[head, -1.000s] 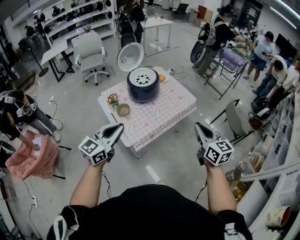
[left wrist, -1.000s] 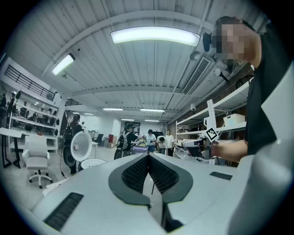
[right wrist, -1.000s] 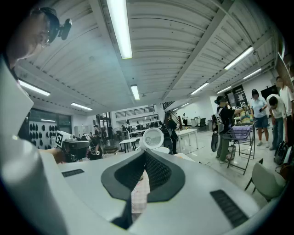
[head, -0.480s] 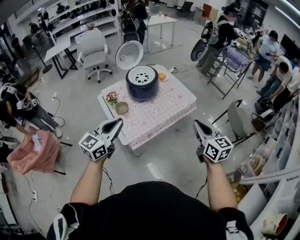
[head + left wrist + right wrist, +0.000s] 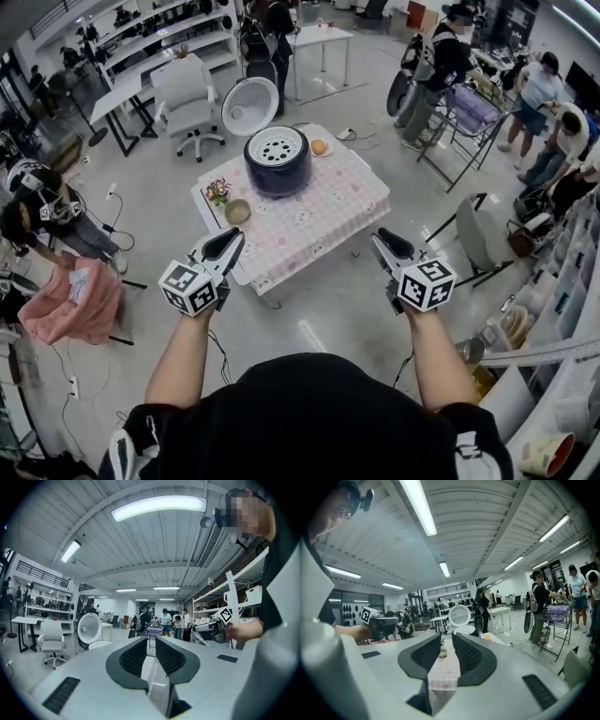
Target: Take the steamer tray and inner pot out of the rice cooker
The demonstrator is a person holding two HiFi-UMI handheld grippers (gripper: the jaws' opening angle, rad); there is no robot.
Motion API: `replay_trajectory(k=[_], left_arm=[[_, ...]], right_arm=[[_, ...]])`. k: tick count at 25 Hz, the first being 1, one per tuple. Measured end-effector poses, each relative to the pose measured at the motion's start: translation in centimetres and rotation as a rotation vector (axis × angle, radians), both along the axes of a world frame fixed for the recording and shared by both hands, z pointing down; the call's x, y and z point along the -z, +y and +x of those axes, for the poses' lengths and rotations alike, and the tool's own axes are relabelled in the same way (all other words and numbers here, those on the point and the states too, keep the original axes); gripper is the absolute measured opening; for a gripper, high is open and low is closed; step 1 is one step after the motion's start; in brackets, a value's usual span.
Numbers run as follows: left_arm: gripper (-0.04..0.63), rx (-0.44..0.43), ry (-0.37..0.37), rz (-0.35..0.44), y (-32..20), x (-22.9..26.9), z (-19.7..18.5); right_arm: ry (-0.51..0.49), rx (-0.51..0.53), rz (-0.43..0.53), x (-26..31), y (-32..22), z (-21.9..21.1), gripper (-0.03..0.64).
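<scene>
The dark blue rice cooker (image 5: 277,167) stands at the far side of the pink checked table (image 5: 319,217), its white lid (image 5: 249,105) tipped up and open. A white perforated steamer tray (image 5: 277,147) sits in its top; the inner pot is hidden under it. My left gripper (image 5: 228,241) and right gripper (image 5: 379,243) hover in the air short of the table's near edge, well apart from the cooker. Both jaws are opening, a narrow gap showing, nothing between them. The right gripper (image 5: 446,638) looks along the cloth to the cooker (image 5: 465,630). The left gripper (image 5: 149,640) sees the lid (image 5: 89,627).
A small bowl (image 5: 237,211), a flower pot (image 5: 218,193) and an orange item on a plate (image 5: 320,147) share the table. A white office chair (image 5: 186,98) stands behind, a folding chair (image 5: 478,239) to the right, a crouching person (image 5: 42,211) to the left, and several people at the back right.
Both grippers have drifted forward toward the table. Their jaws, closed tight before, now stand slightly apart. The table and cooker sit a little further left in the head view.
</scene>
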State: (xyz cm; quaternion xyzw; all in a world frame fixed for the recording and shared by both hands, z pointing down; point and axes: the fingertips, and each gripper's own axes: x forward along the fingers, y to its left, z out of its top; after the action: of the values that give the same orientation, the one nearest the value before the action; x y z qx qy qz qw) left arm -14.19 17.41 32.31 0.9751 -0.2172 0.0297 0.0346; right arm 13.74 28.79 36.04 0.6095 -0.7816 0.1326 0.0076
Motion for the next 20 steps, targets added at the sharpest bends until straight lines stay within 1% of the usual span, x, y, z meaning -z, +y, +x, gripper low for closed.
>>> replay_trajectory(k=[3,5,8,11,13,17,20], left_arm=[[0.145,0.009,-0.043,0.012,0.4,-0.8,0.6],[0.192,0.032,-0.077,0.008,0.3,-1.3,0.8],[0.228,0.053,-0.096,0.007,0.2,-1.5,0.9],[0.238,0.052,-0.103,0.008,0.0,-1.5,1.2],[0.238,0.051,-0.100,0.001,0.0,-1.7,1.4],[0.238,0.054,-0.096,-0.009,-0.4,-2.5,1.1],[0.238,0.071,-0.085,-0.016,-1.7,-2.6,0.5]], right_arm=[[0.012,0.026,-0.016,-0.4,0.1,0.0,0.181],[0.012,0.035,-0.015,-0.5,0.1,0.1,0.209],[0.002,0.039,-0.010,-0.5,0.1,0.3,0.234],[0.000,0.038,-0.012,-0.8,0.3,0.2,0.252],[0.002,0.038,-0.019,-1.2,0.2,0.1,0.252],[0.007,0.044,-0.033,-1.7,-0.6,-0.2,0.252],[0.024,0.047,-0.033,-1.5,-1.5,-0.4,0.253]])
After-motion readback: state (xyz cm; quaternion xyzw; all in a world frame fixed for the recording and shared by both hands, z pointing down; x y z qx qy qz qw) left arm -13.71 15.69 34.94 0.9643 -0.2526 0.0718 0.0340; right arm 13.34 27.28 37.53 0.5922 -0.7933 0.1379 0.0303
